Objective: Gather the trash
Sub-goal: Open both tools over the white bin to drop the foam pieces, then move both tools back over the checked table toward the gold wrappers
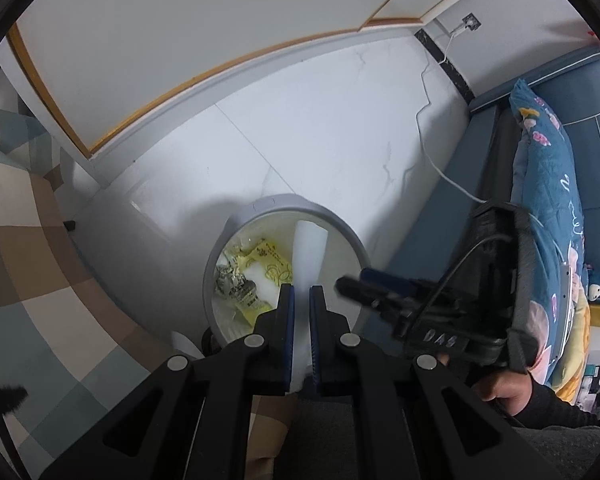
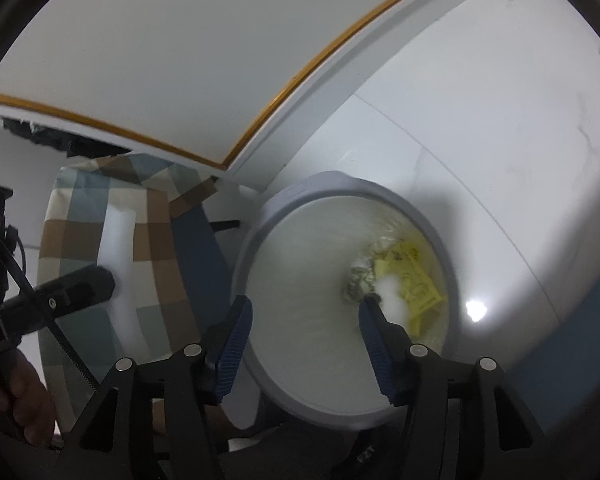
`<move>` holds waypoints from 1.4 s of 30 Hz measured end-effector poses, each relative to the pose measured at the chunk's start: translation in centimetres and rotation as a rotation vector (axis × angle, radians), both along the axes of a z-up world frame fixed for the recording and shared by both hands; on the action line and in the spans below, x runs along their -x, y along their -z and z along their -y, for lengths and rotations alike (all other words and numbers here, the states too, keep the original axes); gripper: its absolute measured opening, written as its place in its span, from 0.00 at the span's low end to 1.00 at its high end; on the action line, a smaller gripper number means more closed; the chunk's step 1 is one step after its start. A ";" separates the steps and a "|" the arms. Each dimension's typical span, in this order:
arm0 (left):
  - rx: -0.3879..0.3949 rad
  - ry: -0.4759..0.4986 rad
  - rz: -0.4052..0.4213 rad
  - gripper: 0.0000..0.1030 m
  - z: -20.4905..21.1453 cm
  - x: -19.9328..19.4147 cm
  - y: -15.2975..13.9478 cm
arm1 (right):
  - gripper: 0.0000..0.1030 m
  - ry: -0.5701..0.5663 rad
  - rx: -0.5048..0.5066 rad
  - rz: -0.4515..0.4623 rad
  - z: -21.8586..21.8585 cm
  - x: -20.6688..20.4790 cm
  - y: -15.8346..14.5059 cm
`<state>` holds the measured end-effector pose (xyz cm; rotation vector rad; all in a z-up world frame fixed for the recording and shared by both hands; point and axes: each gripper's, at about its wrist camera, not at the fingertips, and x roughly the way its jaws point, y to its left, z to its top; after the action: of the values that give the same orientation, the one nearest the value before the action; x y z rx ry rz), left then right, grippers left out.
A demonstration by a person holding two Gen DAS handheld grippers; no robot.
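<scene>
— Where does the bin [image 1: 236, 216] stand?
— On the floor [image 1: 320, 128], between the checked cushion [image 1: 40, 240] at its left and the sofa [image 1: 452, 208] at its right.
— And inside it?
— A wrapper [image 1: 274, 266] and crumpled paper [image 1: 232, 280] (both at the bottom), with a foam strip [image 1: 309, 252] standing over the rim.

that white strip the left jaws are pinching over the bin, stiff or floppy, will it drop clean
The white strip probably is light and fairly stiff: it juts straight from the left gripper without drooping. Its foam-like look suggests it squashes easily. It hangs over the bin, so it should drop in, though it might catch the rim.
</scene>
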<state>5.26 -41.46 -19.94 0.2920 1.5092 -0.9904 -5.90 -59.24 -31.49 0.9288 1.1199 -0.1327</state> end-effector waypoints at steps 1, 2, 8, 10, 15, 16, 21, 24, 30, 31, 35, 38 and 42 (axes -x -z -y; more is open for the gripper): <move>-0.010 0.004 -0.003 0.03 0.1 0.0 0.1 | 0.54 0.023 0.017 -0.002 0.3 0.3 -0.3; -0.016 0.008 -0.010 0.03 0.2 0.1 0.3 | 0.54 0.052 0.037 -0.001 0.7 0.7 -0.7; -0.068 0.022 -0.002 0.06 1.0 0.4 0.9 | 0.54 0.137 0.102 0.024 2.2 2.3 -2.5; -0.098 0.024 -0.017 0.08 1.3 0.4 1.3 | 0.55 0.153 0.110 0.033 2.3 2.5 -2.8; -0.133 0.011 -0.051 0.36 1.4 0.1 1.8 | 0.54 0.173 0.127 0.049 2.4 3.0 -3.5; -0.120 0.005 -0.048 0.45 1.3 0.0 1.6 | 0.54 0.171 0.130 0.051 2.4 3.1 -3.7; -0.094 -0.036 -0.020 0.66 0.7 -0.3 0.6 | 0.54 0.161 0.148 0.064 2.3 3.1 -4.7; -0.070 -0.069 0.000 0.66 0.1 -0.5 -0.2 | 0.54 0.161 0.154 0.069 2.3 3.1 -5.2; 0.003 -0.161 0.159 0.66 -2.2 -1.0 -3.9 | 0.55 0.137 0.202 0.096 2.0 2.9 -7.5; 0.012 -0.176 0.199 0.66 -2.7 -1.1 -4.7 | 0.55 0.134 0.215 0.103 1.9 2.8 -8.1; 0.064 -0.267 0.343 0.66 -5.2 -1.6 -8.4 | 0.58 0.109 0.288 0.149 1.0 2.1 -11.2; 0.121 -0.353 0.402 0.66 -7.8 -2.3 -11.2 | 0.60 0.080 0.350 0.197 0.1 1.5 -14.1; 0.172 -0.447 0.474 0.66 -11.3 -3.1 -14.0 | 0.64 0.038 0.449 0.276 -1.7 0.6 -18.5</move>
<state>8.37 -30.12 -5.94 0.0512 0.9889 -0.6292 -6.47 -57.49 -12.94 0.5458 0.7721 -0.2666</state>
